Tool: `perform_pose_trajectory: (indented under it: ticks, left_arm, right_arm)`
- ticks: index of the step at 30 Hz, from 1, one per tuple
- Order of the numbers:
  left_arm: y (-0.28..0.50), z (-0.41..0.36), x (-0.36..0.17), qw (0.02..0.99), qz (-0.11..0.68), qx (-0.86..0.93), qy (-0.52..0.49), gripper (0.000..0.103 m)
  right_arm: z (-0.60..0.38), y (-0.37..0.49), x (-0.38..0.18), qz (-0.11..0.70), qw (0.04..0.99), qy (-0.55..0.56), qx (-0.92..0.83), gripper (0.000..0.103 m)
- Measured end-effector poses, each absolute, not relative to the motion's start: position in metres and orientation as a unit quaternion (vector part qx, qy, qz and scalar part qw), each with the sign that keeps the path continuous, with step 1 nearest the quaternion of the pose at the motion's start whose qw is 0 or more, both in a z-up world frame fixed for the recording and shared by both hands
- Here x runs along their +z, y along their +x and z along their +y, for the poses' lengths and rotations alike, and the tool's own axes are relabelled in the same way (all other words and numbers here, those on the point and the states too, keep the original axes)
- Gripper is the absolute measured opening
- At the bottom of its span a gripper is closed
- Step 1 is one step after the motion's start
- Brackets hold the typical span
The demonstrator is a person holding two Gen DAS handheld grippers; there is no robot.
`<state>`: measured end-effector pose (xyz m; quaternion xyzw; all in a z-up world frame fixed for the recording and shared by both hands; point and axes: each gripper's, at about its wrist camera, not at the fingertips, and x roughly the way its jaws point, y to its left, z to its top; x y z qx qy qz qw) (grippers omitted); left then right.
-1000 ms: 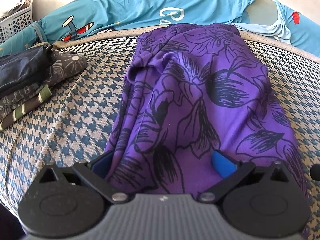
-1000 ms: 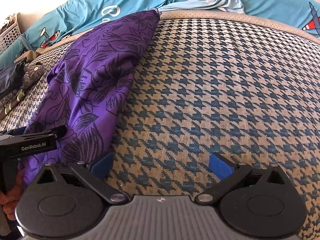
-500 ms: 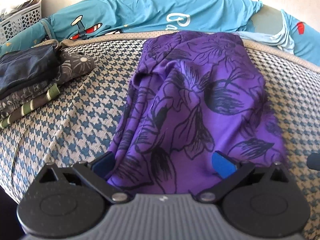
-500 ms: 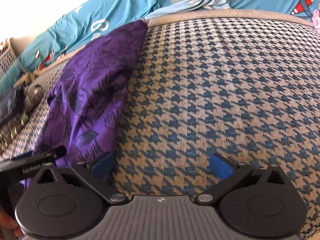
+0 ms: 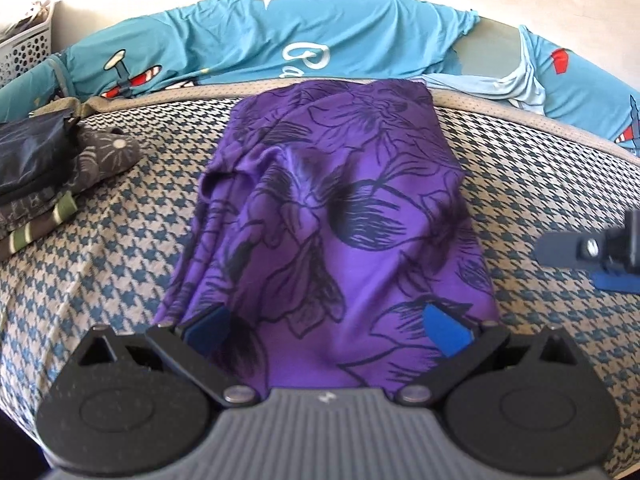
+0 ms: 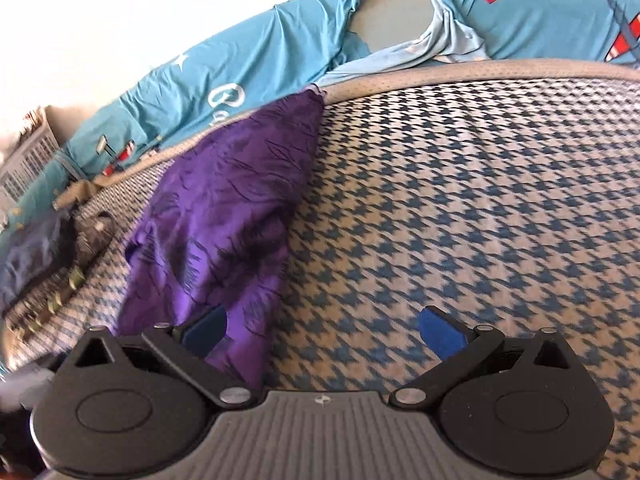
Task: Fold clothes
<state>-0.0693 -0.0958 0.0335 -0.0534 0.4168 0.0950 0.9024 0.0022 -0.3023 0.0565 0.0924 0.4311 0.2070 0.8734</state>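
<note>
My left gripper [image 5: 326,326] and right gripper [image 6: 322,328] both stay spread wide, holding nothing, the purple cloth [image 5: 336,216] lies folded lengthwise on the mattress [image 6: 460,208], and my right one has swung closer to its edge.

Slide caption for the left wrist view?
Open left gripper over a purple floral garment on houndstooth bedding.

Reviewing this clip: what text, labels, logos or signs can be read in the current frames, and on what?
"Ba": white script on the teal bedsheet, the rest hidden behind the purple garment.
Small white logo mark on the left claw body: not legible as text.
Same mark on the right claw body: unreadable.
</note>
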Motion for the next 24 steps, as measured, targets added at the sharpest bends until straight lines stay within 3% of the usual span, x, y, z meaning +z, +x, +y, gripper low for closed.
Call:
perform_pose_trajectory:
  ticks: [7, 24]
  left_arm:
    - [-0.062, -0.095, 0.014, 0.890, 0.443, 0.094, -0.055, 0.103]
    - [-0.078, -0.094, 0.005, 0.907, 0.416, 0.061, -0.029, 0.103]
  right_arm:
    - [-0.289, 0.021, 0.056, 0.444, 0.863, 0.089, 0.222, 0.103]
    - [-0.281, 0.075, 0.049, 0.430, 0.865, 0.110, 0.234, 0.103]
